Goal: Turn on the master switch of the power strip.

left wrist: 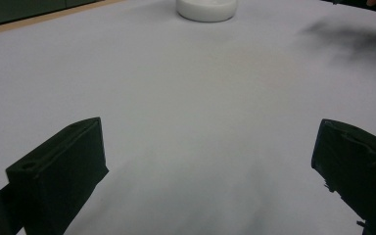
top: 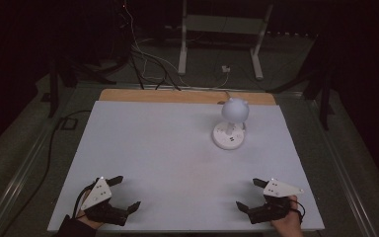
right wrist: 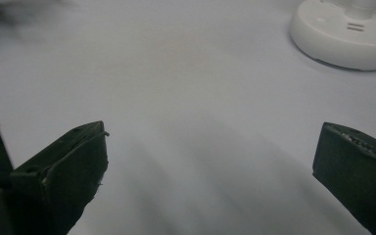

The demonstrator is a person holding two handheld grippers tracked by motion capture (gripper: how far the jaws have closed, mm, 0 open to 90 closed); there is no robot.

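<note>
A white lamp [top: 234, 111] with a round head stands on a round white base [top: 228, 136] with sockets, at the back right of the white table top [top: 168, 148]. The base's edge appears at the top of the left gripper view [left wrist: 206, 10] and at the upper right of the right gripper view [right wrist: 345, 41]. My left gripper [top: 127, 192] rests near the front left edge, jaws wide apart, nothing between them [left wrist: 210, 161]. My right gripper [top: 250, 193] sits near the front right edge, open too and holding nothing [right wrist: 210, 156].
A wooden strip [top: 187, 96] runs along the table's far edge. Beyond it on the dark floor lie cables [top: 148, 59] and a white stand's legs [top: 217, 44]. A white cord [top: 224, 94] leads from the lamp off the back.
</note>
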